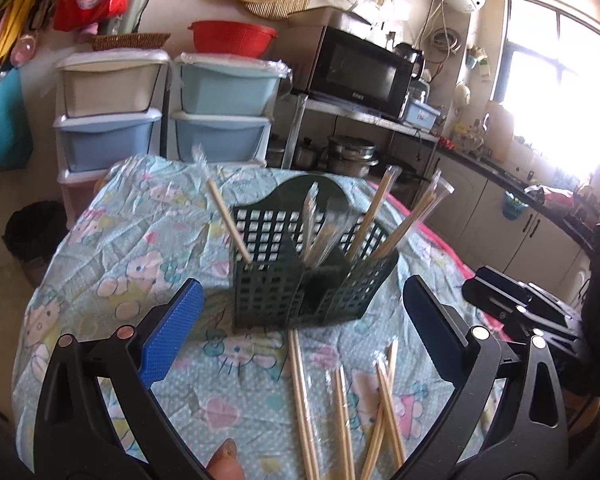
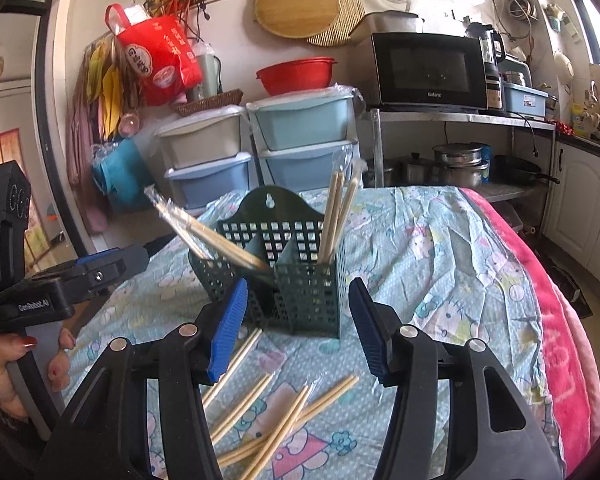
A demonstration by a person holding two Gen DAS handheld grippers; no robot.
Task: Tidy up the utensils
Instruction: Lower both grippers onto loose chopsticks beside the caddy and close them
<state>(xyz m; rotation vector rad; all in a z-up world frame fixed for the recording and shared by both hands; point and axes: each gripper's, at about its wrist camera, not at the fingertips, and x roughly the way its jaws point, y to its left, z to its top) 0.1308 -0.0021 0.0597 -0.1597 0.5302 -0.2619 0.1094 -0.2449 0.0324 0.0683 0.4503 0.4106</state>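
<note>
1. We record the left gripper (image 1: 301,312) at the left of the scene; its jaws stand wide and hold nothing; in the right wrist view it shows at the far left edge (image 2: 112,258), held by a hand with red nails (image 2: 16,364).
2. We note a dark green utensil holder (image 1: 300,276) upright on the surface, which is covered by a light blue cartoon-print cloth (image 1: 140,248); the holder stands just ahead of both sets of jaws and has several compartments.
3. We see wrapped chopsticks standing in the holder: one pair (image 1: 230,222) leans left in the left compartment; others (image 1: 403,216) lean right in the right-hand compartments; the exact count we cannot tell.
4. We find loose chopsticks (image 1: 363,408) lying on the cloth in front of the holder, some crossing one another; in the right wrist view they lie between and below the fingers (image 2: 284,420).
5. We record the right gripper (image 2: 298,328); its jaws stand wide and hold nothing; the holder (image 2: 307,292) sits just beyond them.
6. Behind the surface we note stacked plastic drawers (image 2: 300,140), a red bowl (image 2: 296,74) on top of them, and a black microwave (image 2: 427,70) on a metal rack at the right.
</note>
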